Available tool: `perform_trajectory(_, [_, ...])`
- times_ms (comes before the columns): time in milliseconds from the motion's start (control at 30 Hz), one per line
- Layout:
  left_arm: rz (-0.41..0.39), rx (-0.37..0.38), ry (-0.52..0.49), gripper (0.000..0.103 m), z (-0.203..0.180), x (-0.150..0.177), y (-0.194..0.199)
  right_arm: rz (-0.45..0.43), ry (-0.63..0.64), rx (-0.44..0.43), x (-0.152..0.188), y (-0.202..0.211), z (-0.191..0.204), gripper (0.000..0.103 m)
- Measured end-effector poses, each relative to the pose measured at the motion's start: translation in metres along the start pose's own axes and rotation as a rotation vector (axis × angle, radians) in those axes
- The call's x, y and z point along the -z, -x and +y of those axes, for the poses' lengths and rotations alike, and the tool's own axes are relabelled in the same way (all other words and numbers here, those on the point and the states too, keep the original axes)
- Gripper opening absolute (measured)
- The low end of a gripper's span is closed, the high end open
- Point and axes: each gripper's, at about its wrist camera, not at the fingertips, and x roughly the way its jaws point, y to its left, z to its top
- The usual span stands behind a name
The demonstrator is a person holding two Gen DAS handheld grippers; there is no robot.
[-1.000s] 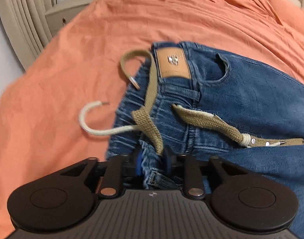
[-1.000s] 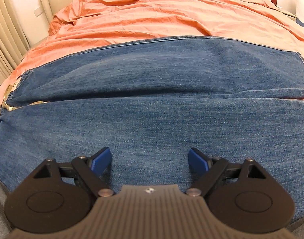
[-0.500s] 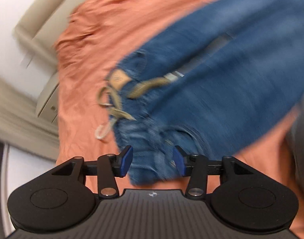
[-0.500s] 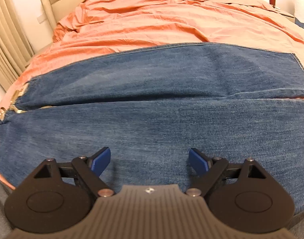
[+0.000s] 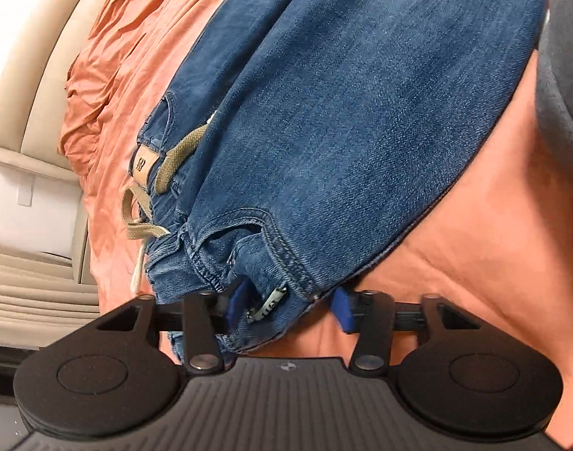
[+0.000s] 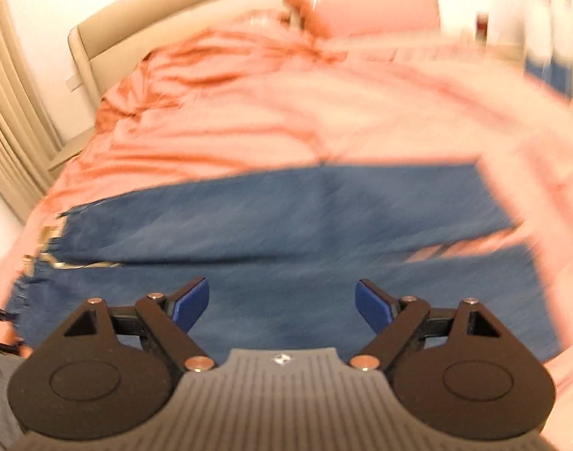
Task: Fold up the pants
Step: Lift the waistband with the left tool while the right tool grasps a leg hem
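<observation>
We hold the black two-finger left gripper (image 5: 288, 306) angled downward, rolled well to one side. Its jaws have just been closing; a bunched fold of the blue denim pants (image 5: 346, 112) sits between its blue pads (image 5: 236, 302), the left pad against the cloth. We hold the matching black right gripper (image 6: 282, 300) angled downward, its jaws spread wide with nothing between them.

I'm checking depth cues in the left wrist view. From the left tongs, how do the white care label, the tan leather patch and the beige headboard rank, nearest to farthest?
From the left tongs:
1. White care label, in the denim between the blue pads.
2. Tan leather patch, up left on the waistband.
3. Beige headboard, far left beyond the orange bedding.
</observation>
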Motion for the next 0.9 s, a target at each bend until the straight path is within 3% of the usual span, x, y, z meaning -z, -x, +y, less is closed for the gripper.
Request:
perform_trajectory(33, [-0.003, -0.009, 0.021, 0.035, 0.001, 0.0, 0.001, -0.019, 0.06, 0.039, -0.005, 0.012, -0.009, 0.082])
perform_trajectory(100, [-0.02, -0.049, 0.066, 0.012, 0.003, -0.004, 0.006, -0.015, 0.173, 0.173, -0.016, 0.028, -0.025, 0.081])
perform_trajectory(133, [-0.03, -0.065, 0.103, 0.012, 0.008, -0.006, 0.01, 0.005, 0.236, 0.226, -0.021, 0.034, -0.036, 0.081])
perform_trajectory(233, [-0.064, -0.049, 0.284, 0.01, 0.037, -0.01, 0.023, 0.073, 0.373, 0.268, -0.029, 0.039, -0.068, 0.058])
perform_trajectory(300, [-0.067, -0.047, 0.385, 0.009, 0.055, -0.014, 0.031, 0.126, 0.435, 0.266, -0.028, 0.037, -0.093, 0.03])
perform_trajectory(333, [-0.065, -0.045, 0.414, 0.009, 0.058, -0.016, 0.033, 0.159, 0.464, 0.259, -0.026, 0.033, -0.104, 0.026])
perform_trajectory(467, [-0.019, -0.041, 0.513, 0.009, 0.073, -0.028, 0.039, 0.322, 0.634, 0.2, 0.003, 0.009, -0.132, 0.021])
perform_trajectory(633, [0.055, -0.064, 0.538, 0.009, 0.064, -0.036, 0.044, 0.485, 0.831, 0.093, 0.051, -0.021, -0.142, 0.019])
perform_trajectory(767, [0.102, -0.08, 0.573, 0.009, 0.067, -0.042, 0.043, 0.518, 0.91, 0.022, 0.067, -0.03, -0.148, 0.019])
perform_trajectory(900, [0.141, -0.094, 0.599, 0.009, 0.067, -0.048, 0.042, 0.497, 0.959, -0.01, 0.074, -0.04, -0.151, 0.019])
